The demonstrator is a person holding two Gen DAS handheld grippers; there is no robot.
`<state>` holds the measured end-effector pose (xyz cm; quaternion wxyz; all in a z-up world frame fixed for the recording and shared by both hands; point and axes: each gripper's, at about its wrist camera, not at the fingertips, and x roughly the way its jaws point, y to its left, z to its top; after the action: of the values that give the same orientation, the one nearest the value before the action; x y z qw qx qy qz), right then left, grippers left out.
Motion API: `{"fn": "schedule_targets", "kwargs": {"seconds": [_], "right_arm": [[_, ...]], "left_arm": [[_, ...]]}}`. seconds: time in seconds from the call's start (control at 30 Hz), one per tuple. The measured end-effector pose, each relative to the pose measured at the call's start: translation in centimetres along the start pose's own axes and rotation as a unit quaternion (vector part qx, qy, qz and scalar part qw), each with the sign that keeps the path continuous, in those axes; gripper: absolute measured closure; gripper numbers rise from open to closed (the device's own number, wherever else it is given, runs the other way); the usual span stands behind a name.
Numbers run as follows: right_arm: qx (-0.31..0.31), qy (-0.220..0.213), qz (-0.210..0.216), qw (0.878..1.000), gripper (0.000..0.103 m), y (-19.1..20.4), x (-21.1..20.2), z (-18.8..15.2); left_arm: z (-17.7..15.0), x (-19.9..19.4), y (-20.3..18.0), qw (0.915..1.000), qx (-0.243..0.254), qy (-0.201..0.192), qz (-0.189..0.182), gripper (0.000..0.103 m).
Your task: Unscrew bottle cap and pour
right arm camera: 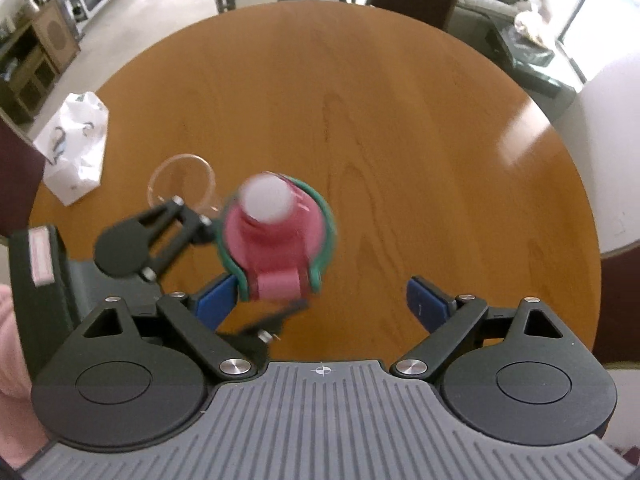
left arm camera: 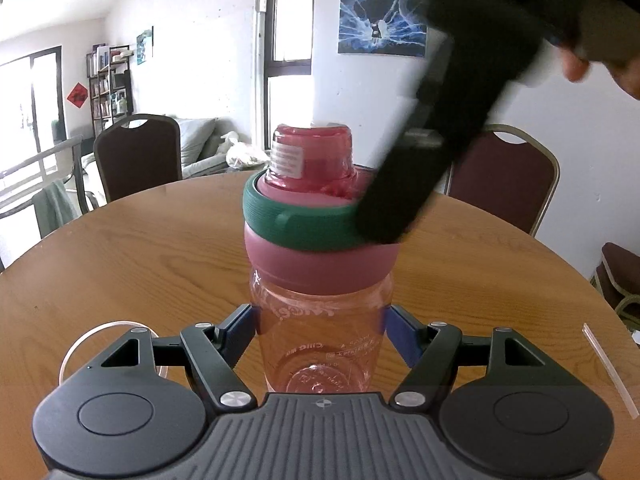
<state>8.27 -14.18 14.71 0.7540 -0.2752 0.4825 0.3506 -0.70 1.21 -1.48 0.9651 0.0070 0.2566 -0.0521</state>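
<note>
Pink and see-through, the bottle (left arm camera: 322, 344) stands upright on the round wooden table (left arm camera: 140, 264), near the edge closest to the person. The left gripper (left arm camera: 322, 330) is closed on its lower body, one blue pad (left arm camera: 402, 334) pressed to each side. The cap (left arm camera: 316, 208), pink with a green ring, sits on the bottle's neck. In the right wrist view the right gripper (right arm camera: 326, 304) hangs above the bottle (right arm camera: 276, 236) with its pads spread wide and nothing between them; its left pad (right arm camera: 214, 300) is just beside the cap's hinge, though whether they touch is unclear. A clear glass (right arm camera: 182, 184) stands on the table just beside the bottle. A white bag (right arm camera: 76, 148) lies at the table's edge.
</note>
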Motion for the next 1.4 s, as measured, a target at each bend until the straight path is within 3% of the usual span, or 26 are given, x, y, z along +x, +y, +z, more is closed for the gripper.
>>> {"fn": "schedule_targets", "kwargs": {"seconds": [0.13, 0.2, 0.27, 0.5, 0.73, 0.8, 0.97, 1.17, 1.23, 1.3, 1.4], "right_arm": [[0.013, -0.004, -0.054, 0.998, 0.017, -2.0, -0.4, -0.5], [0.038, -0.017, -0.109, 0.993, 0.018, -3.0, -0.5, -0.5], [0.061, -0.029, -0.098, 0.993, 0.018, -3.5, -0.8, -0.7], [0.114, -0.133, 0.022, 0.984, 0.012, -0.2, -3.2, -2.3], [0.104, -0.092, -0.005, 0.990, 0.014, 4.3, 0.2, -0.3], [0.097, -0.081, -0.041, 0.991, 0.018, 5.4, 0.9, 0.3], [0.069, -0.072, -0.082, 0.992, 0.020, 6.0, 1.7, 1.4], [-0.058, -0.085, -0.069, 0.992, 0.021, 6.5, 2.5, 1.8], [-0.049, -0.081, -0.051, 0.994, 0.020, 5.8, 2.5, 1.9], [-0.002, -0.082, -0.040, 0.996, 0.013, 5.0, 1.7, 1.5], [0.069, -0.095, -0.037, 0.992, 0.013, 4.2, 0.6, 0.1]], "left_arm": [[0.0, 0.0, 0.0, 1.0000, 0.002, 0.001, 0.000, 0.033], [0.0, 0.1, 0.1, 1.0000, 0.002, 0.001, 0.000, 0.033], [0.1, 0.2, 0.0, 1.0000, 0.001, 0.002, 0.001, 0.033], [0.0, 0.3, 0.2, 1.0000, 0.001, 0.001, 0.004, 0.033], [0.1, 0.5, 0.0, 1.0000, 0.002, 0.000, 0.009, 0.033], [0.1, 0.6, -0.1, 0.9999, 0.004, 0.000, 0.011, 0.033], [0.0, 0.5, -0.3, 0.9998, 0.006, 0.000, 0.017, 0.033], [0.1, 0.7, -0.2, 0.9998, 0.006, 0.002, 0.018, 0.033], [0.1, 0.8, -0.2, 0.9998, 0.006, 0.003, 0.019, 0.033], [0.1, 0.8, -0.1, 0.9998, 0.005, 0.003, 0.020, 0.033], [0.2, 0.9, -0.2, 0.9997, 0.005, 0.004, 0.022, 0.033]]}}
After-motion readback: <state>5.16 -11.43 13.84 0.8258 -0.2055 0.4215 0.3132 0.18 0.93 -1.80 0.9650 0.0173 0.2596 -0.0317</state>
